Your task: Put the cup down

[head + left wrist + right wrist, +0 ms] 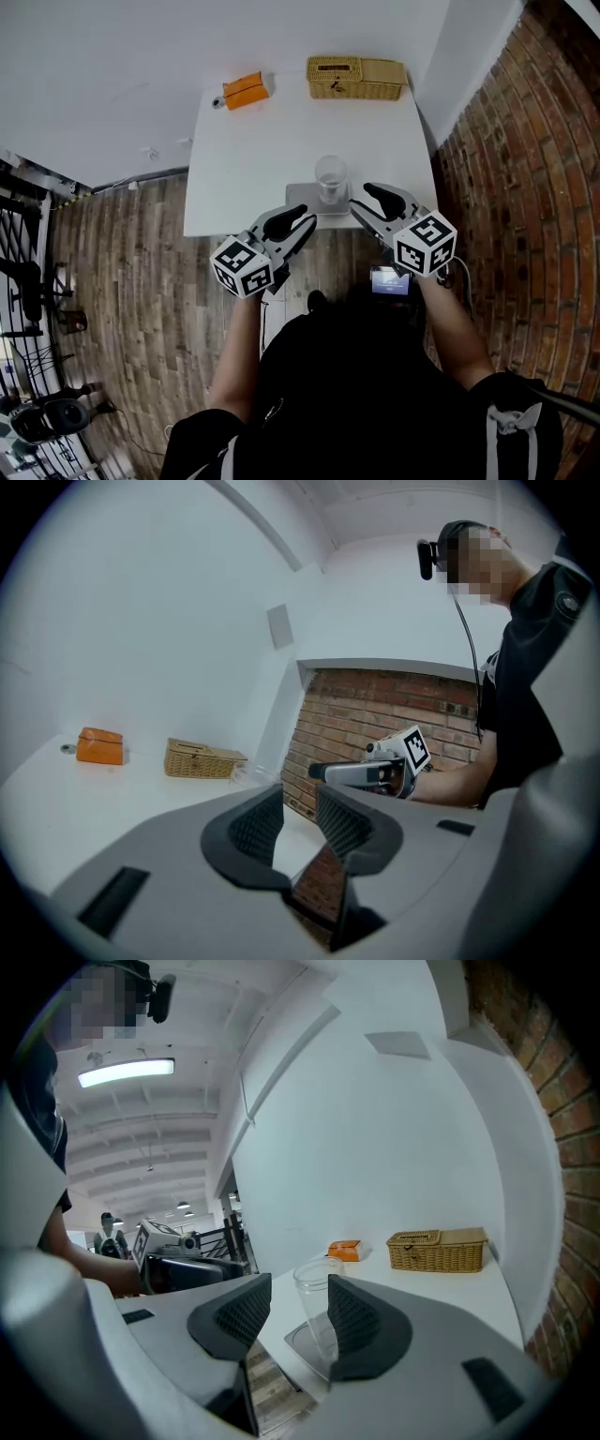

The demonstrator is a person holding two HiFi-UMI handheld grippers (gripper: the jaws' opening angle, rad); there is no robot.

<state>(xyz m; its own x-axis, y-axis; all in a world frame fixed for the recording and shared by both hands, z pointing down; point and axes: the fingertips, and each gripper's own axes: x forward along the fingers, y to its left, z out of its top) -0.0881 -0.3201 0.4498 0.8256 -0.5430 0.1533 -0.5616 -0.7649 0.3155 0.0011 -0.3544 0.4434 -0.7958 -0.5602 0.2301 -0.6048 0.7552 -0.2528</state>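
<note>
- Head view: cup [331, 176], clear and thin-walled, stands upright on a flat grey square pad [302, 197], just ahead of and between the left gripper [307, 225] and the right gripper [359, 199]. Probably light, slick and crushable, so grip it gently at mid-wall.
- Left gripper view: jaws narrowly apart and empty, with ribbed black pads. Woven basket [202, 759] far ahead.
- Right gripper view: jaws slightly apart, pinching nothing. The cup is just past the tips, untouched.

Right gripper view: the clear plastic cup [314, 1305] has its right side behind a dark ribbed pad [354, 1321] of the right gripper [292, 1314]; we cannot tell whether they touch. Left gripper view: only the cup's rim clears the left gripper [300, 822] body. We note a small grey item [217, 102] beside the orange box [247, 90], too small to identify.
</note>
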